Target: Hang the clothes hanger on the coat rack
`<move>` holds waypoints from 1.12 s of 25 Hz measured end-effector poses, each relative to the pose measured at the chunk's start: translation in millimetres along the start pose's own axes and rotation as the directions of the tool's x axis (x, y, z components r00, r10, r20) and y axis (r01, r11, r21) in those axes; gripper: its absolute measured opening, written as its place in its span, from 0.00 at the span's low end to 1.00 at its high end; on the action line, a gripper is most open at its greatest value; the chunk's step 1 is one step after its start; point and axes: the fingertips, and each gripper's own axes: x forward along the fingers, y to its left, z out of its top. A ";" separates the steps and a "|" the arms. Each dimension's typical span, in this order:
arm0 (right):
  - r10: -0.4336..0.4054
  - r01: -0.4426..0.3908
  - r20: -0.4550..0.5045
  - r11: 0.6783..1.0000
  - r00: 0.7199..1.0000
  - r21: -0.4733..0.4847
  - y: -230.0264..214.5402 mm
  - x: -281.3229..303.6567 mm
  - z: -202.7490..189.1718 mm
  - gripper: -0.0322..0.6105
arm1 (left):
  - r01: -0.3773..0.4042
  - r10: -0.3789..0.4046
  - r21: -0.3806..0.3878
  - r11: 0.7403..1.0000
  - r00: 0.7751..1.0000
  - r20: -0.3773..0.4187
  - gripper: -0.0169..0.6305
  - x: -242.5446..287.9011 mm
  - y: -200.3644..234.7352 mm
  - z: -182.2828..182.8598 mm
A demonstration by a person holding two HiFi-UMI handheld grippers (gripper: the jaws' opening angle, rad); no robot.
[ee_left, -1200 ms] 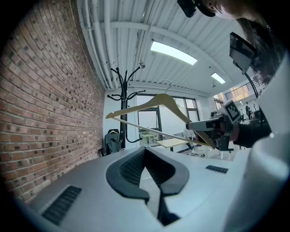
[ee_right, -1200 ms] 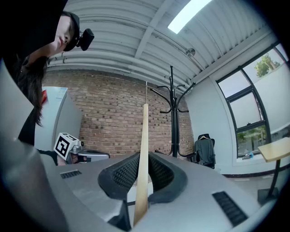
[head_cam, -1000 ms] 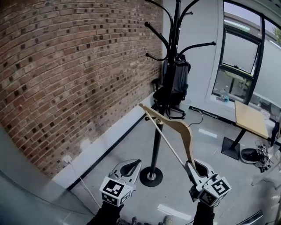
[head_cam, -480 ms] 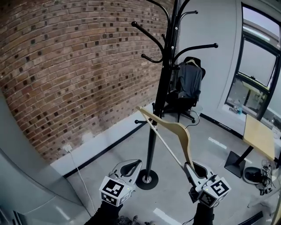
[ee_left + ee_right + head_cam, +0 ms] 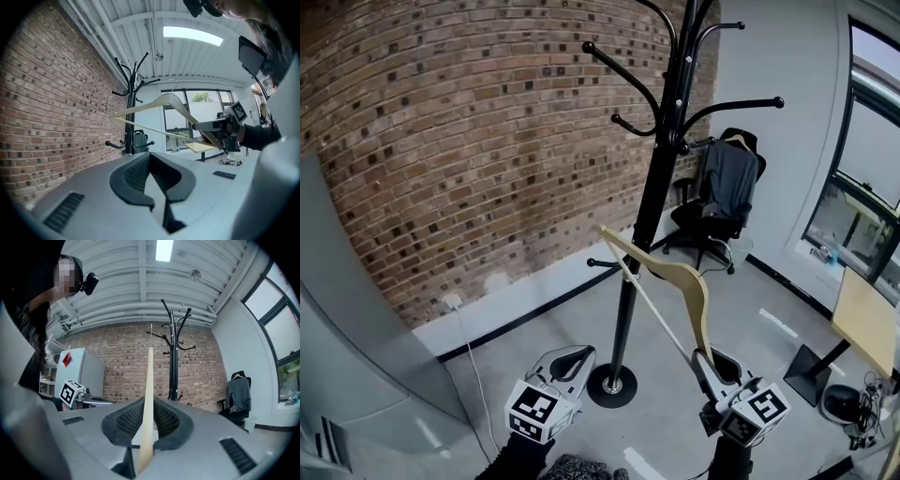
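We note: right tool (image 5: 710,360) clenched on one end of clothes hanger (image 5: 679,274). Hanger in air, long axis running ahead toward coat rack (image 5: 652,214), hook on no arm. Left tool (image 5: 567,355) closed, empty.

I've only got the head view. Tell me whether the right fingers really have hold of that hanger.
Observer: Yes. The right gripper view shows the right gripper with both fingers pressed on the hanger. The hanger stands on edge between them.
Operator: Now find me the hook. I can't make it out from here.
Observer: In the left gripper view the hook points up. It sits right of the coat rack in that picture and is on none of its arms.
Operator: Report the other gripper.
Observer: Its own view shows the left gripper with its fingers together and nothing between them.
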 end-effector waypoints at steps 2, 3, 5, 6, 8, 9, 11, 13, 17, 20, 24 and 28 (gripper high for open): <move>0.010 -0.010 0.006 1.000 1.000 0.000 -7.1 9.1 0.5 0.14 | -0.001 0.000 0.006 1.000 1.000 0.004 0.04 10.0 5.4 2.1; 0.012 -0.011 0.010 1.000 1.000 -0.003 -11.1 14.3 0.9 0.14 | 0.002 -0.002 0.008 1.000 1.000 0.007 0.04 15.8 8.9 2.8; 0.009 -0.009 0.017 1.000 1.000 -0.008 -19.9 25.5 2.1 0.14 | 0.006 -0.007 0.009 1.000 1.000 0.015 0.04 28.2 17.6 3.6; 0.007 -0.007 0.019 1.000 1.000 -0.009 -24.8 31.3 3.3 0.14 | 0.006 -0.006 0.006 1.000 1.000 0.022 0.04 34.4 23.1 4.5; 0.010 -0.010 0.024 1.000 1.000 -0.013 -34.8 44.0 8.5 0.14 | 0.002 -0.002 0.003 1.000 0.999 0.038 0.04 47.2 35.6 9.3; 0.014 -0.014 0.027 1.000 1.000 -0.020 -39.7 50.3 12.1 0.14 | 0.002 -0.002 0.006 1.000 0.999 0.044 0.04 53.9 41.8 12.2; 0.027 -0.026 0.036 0.999 0.999 -0.038 -49.2 61.7 19.9 0.14 | 0.005 -0.006 0.011 1.000 0.999 0.054 0.04 66.4 52.8 16.5; 0.062 -0.060 0.055 0.997 0.997 -0.041 -56.2 71.8 27.8 0.14 | 0.006 -0.006 0.008 1.000 0.998 0.061 0.04 75.2 62.3 17.7; 0.167 -0.168 0.118 0.986 0.979 0.001 -60.0 89.1 49.8 0.14 | -0.003 0.003 -0.004 1.000 0.999 0.045 0.04 85.2 79.1 9.3; 0.187 -0.186 0.107 0.982 0.977 -0.015 -74.3 99.6 55.6 0.14 | -0.016 0.016 -0.016 1.000 0.999 0.038 0.04 91.6 87.2 5.9; 0.224 -0.223 0.087 0.975 0.971 -0.027 -92.3 117.1 60.6 0.14 | -0.035 0.036 -0.011 0.999 0.999 0.030 0.04 101.5 90.0 6.5; 0.309 -0.309 0.075 0.951 0.948 -0.019 -105.1 138.9 64.5 0.14 | -0.106 0.107 -0.022 0.994 0.994 0.039 0.04 107.5 97.4 9.2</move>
